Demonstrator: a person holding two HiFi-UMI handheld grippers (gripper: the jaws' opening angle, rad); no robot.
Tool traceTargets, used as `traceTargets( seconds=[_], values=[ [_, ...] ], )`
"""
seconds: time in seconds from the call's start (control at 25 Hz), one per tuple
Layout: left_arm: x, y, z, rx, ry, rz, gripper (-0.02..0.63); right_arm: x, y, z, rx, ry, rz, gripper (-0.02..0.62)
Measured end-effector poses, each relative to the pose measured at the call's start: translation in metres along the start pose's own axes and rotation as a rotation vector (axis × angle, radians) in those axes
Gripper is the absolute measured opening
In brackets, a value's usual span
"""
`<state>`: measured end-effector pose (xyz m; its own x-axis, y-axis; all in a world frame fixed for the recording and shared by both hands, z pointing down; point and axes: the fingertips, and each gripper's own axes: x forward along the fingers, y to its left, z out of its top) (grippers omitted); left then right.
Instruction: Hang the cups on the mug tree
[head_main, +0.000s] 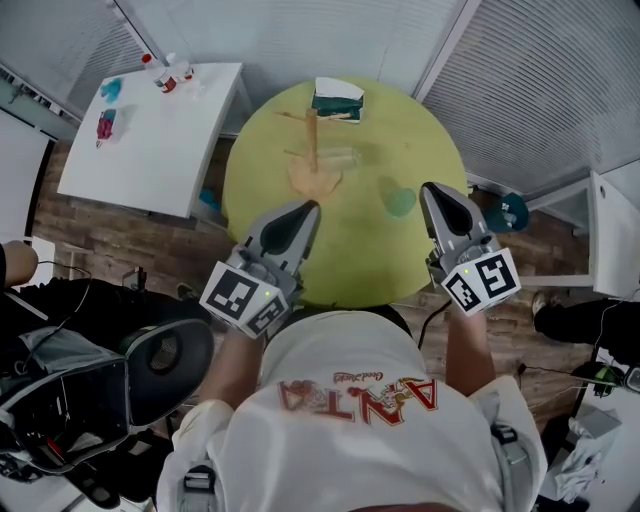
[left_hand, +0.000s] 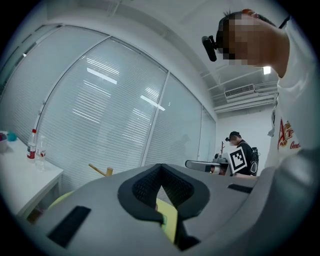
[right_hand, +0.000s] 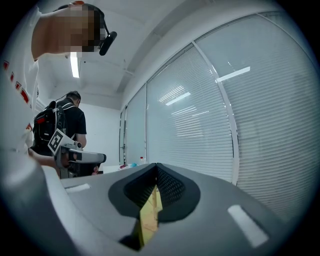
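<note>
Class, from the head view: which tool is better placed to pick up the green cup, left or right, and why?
Right, probably. The right tool lies close beside the green cup, while the left tool sits farther off, nearer the mug tree. Both tools are shut and empty.

Two tongs: the left tongs (head_main: 306, 208) and the right tongs (head_main: 430, 189). Two worktops: a round yellow worktop (head_main: 350, 262) at centre frame and a white worktop (head_main: 160, 150) at upper left. One wooden mug tree (head_main: 313, 150). Two cups: a teal cup (head_main: 400, 199) and a faint clear cup (head_main: 345, 157). One teal-and-white box (head_main: 337, 100). Two small bottles (head_main: 170, 75).
</note>
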<state>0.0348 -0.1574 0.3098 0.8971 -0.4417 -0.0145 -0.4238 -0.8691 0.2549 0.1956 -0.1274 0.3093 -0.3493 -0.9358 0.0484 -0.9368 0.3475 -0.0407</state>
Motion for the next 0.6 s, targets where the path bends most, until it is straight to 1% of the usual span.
traceTargets(
  seconds=[0.12, 0.2, 0.32, 0.36, 0.44, 0.6],
  values=[
    [0.0, 0.0, -0.002, -0.003, 0.003, 0.009, 0.009, 0.0, -0.004, -0.005, -0.006, 0.016, -0.002, 0.003],
    [0.001, 0.0, -0.004, -0.006, 0.007, 0.014, 0.009, 0.002, -0.01, -0.014, -0.02, 0.051, -0.015, 0.003],
    [0.004, 0.0, -0.009, -0.01, 0.017, 0.026, 0.009, 0.005, -0.028, -0.045, -0.043, 0.17, -0.046, 0.005],
    [0.006, 0.0, -0.012, -0.012, 0.022, 0.031, 0.009, 0.006, -0.035, -0.059, -0.045, 0.216, -0.049, 0.018],
    [0.01, 0.001, -0.016, -0.015, 0.033, 0.044, 0.009, 0.009, -0.049, -0.086, -0.036, 0.304, -0.047, 0.072],
    [0.017, 0.003, -0.026, -0.022, 0.052, 0.077, 0.009, 0.013, -0.076, -0.148, -0.009, 0.489, -0.035, 0.223]
  ],
)
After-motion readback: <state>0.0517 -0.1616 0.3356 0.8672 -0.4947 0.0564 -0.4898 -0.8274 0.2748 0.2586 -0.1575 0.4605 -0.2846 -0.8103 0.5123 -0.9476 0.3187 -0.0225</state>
